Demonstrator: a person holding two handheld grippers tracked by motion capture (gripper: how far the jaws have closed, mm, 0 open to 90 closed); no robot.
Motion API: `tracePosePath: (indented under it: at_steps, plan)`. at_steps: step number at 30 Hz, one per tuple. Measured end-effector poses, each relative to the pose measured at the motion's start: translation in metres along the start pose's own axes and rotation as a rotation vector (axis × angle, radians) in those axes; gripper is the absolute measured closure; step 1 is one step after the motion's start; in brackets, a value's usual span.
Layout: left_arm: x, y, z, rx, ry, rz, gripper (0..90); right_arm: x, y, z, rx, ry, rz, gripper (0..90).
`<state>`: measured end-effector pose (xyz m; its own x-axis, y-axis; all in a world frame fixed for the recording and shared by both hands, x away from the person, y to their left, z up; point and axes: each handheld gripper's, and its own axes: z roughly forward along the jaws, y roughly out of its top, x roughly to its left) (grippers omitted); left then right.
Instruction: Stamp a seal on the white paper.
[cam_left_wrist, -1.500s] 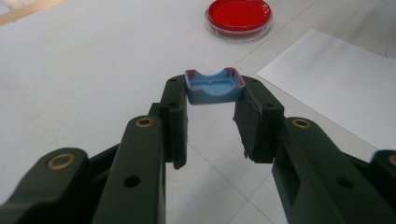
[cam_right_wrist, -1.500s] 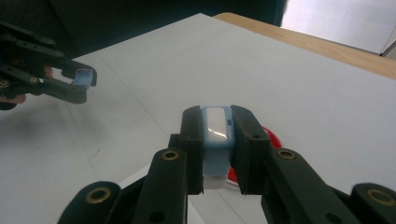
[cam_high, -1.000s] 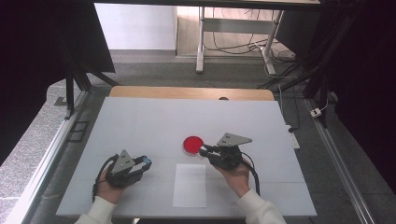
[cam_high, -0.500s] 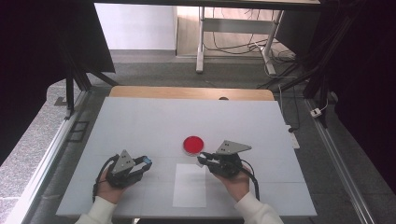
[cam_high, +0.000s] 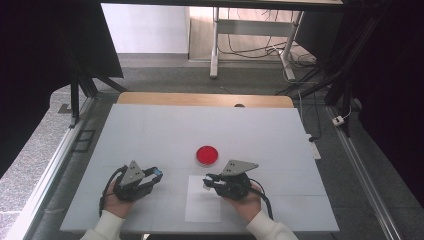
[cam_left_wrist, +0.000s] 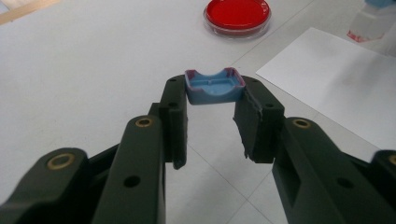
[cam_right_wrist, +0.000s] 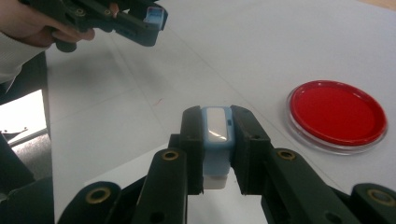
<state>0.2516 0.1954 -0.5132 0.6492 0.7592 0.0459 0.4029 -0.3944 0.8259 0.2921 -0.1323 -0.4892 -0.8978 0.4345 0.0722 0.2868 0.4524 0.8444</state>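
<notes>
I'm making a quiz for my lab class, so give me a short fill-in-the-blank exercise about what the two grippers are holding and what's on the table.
1. The left gripper is shut on a small blue ____.
2. The round dish on the table is filled with something ____.
3. The right gripper holds a light-blue block above a white sheet of ____.

Missing words: cap; red; paper

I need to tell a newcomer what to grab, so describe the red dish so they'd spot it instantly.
Start at the white table. Near its middle, just beyond the white paper sheet, sits the red dish. It is round, shallow and clear-rimmed, the one bright red thing there.
</notes>
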Motion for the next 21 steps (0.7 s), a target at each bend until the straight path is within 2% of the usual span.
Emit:
tracePosePath:
  at_steps: [9,14,21]
  plan:
    - [0.0,0.0,0.0,0.0,0.002,0.001,64.4,0.006,-0.005,0.004,0.018,0.013,-0.02,74.9]
    - [0.0,0.0,0.0,0.002,0.001,0.001,64.4,0.01,-0.007,0.008,0.035,0.012,-0.052,74.9]
    - [-0.001,0.0,0.0,0.002,0.001,0.003,64.4,0.011,-0.009,0.011,0.039,0.015,-0.054,74.9]
